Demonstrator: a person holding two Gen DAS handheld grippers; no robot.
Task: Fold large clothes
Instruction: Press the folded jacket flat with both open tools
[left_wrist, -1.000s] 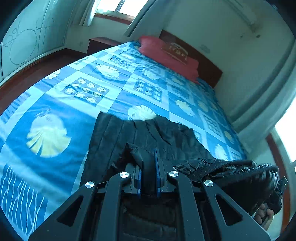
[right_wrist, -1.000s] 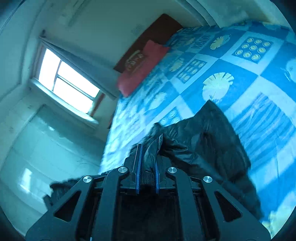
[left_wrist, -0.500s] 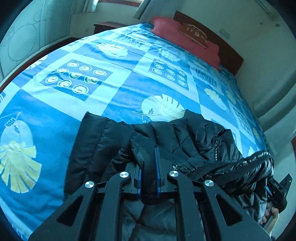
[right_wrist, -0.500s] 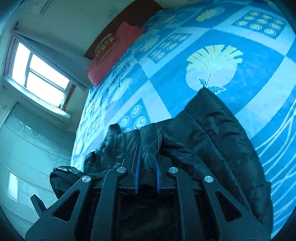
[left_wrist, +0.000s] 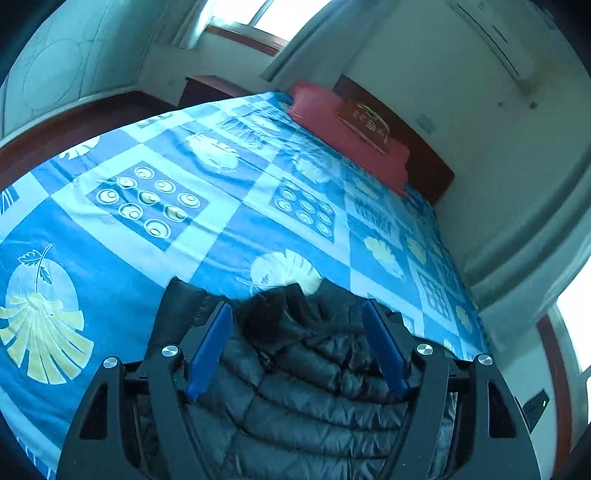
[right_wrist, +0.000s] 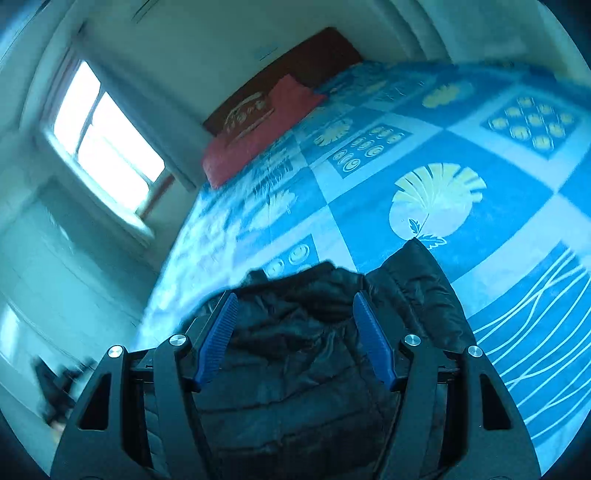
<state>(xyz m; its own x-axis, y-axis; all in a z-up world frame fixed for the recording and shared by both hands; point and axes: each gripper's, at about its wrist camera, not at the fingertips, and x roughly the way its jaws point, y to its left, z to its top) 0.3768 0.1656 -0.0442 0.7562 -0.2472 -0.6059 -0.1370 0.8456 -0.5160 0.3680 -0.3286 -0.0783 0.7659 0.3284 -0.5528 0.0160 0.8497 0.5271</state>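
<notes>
Grippers left (left_wrist: 297, 319) and right (right_wrist: 291, 308) spread wide, empty, over black puffer jacket (left_wrist: 295, 398) on bed (left_wrist: 207, 229).

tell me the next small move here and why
Probably lower the right gripper and close on the sleeve that sticks out over the bedspread, to fold it inward. Both the right and left gripper have jaws open, holding nothing, and the black puffer jacket lies bunched, not yet square.

A blue patterned bed (left_wrist: 229, 236) carries a black puffer jacket (left_wrist: 295, 387) and red pillow (left_wrist: 347, 133).
</notes>
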